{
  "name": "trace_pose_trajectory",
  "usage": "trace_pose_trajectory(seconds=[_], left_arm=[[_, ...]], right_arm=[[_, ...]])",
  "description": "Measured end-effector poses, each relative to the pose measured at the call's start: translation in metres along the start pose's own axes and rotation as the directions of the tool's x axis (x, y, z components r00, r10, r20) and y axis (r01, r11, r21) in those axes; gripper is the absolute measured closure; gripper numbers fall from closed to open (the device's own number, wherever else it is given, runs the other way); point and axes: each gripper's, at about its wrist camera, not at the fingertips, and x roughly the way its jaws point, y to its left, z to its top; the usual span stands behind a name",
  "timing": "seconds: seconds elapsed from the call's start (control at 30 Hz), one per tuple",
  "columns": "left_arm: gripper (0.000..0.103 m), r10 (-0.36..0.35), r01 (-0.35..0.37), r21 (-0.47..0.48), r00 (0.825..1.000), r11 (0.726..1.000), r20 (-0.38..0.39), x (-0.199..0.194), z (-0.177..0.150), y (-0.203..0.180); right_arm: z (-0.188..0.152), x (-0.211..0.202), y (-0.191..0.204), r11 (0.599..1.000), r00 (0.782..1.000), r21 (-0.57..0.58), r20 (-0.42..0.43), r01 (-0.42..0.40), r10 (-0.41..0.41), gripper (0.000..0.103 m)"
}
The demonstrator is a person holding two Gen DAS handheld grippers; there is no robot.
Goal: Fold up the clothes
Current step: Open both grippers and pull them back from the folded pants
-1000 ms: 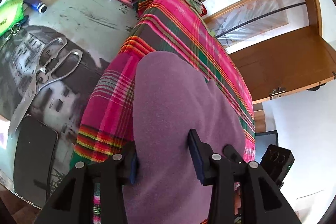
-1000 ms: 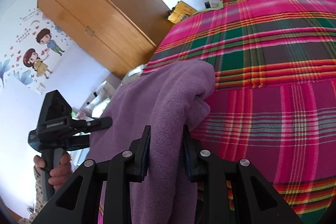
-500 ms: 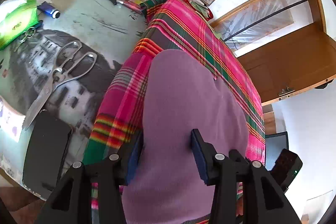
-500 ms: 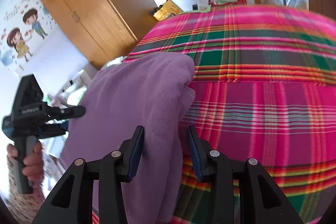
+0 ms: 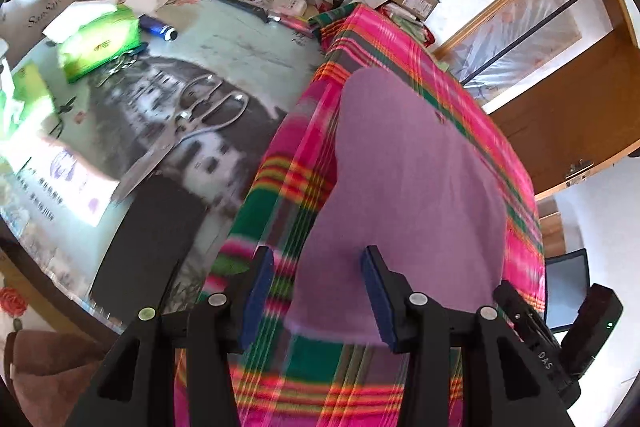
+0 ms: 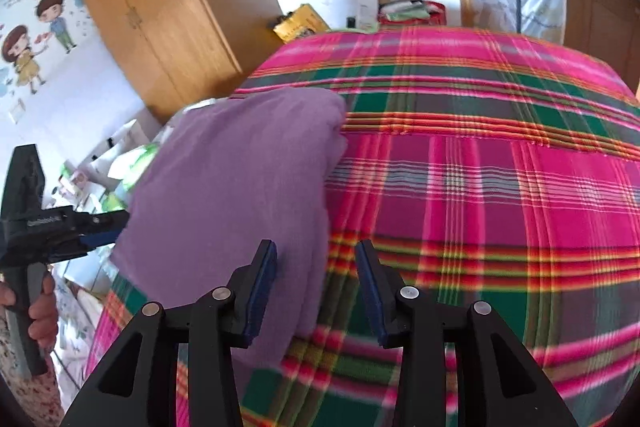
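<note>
Left wrist view: the left gripper (image 5: pixel 316 291) has its jaws spread, pinching nothing, above the near edge of a folded purple fleece garment (image 5: pixel 412 179) lying on a pink-and-green plaid cloth (image 5: pixel 304 187). Metal kitchen scissors (image 5: pixel 188 131) lie at ten o'clock on the printed tabletop (image 5: pixel 240 47). From the right wrist, the right gripper (image 6: pixel 316 285) is likewise spread and empty, the garment (image 6: pixel 240 195) at eleven o'clock.

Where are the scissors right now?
Left wrist view, left of centre: the scissors lie on the printed tabletop, between the green tissue box and the plaid cloth.
</note>
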Motion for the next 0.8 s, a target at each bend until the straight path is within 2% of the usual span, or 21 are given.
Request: trace_pose_trajectory(seconds=[0.23,0.47,0.7,0.8], left_arm=[[0.059,0.024,-0.025,0.034,0.999,0.999,0.023,-0.016,-0.029,-0.009],[0.059,0.048,-0.053,0.065,0.996,0.996,0.082,-0.021,-0.059,-0.031],[0.059,0.139,-0.162,0.138,0.977,0.977,0.163,-0.015,-0.085,-0.057],[0.059,0.153,-0.188,0.170,0.968,0.967,0.197,-0.013,-0.095,-0.068]], right_arm=[[-0.024,-0.010,0.018,0.999,1.000,-0.049,0.007,-0.005,0.006,0.061],[-0.047,-0.022,0.038,0.994,0.999,-0.110,0.034,0.014,-0.010,0.061],[-0.065,-0.021,0.051,0.989,0.999,-0.146,0.023,0.033,-0.030,0.061],[-0.072,-0.018,0.056,0.987,0.999,-0.158,0.016,0.043,-0.041,0.061]])
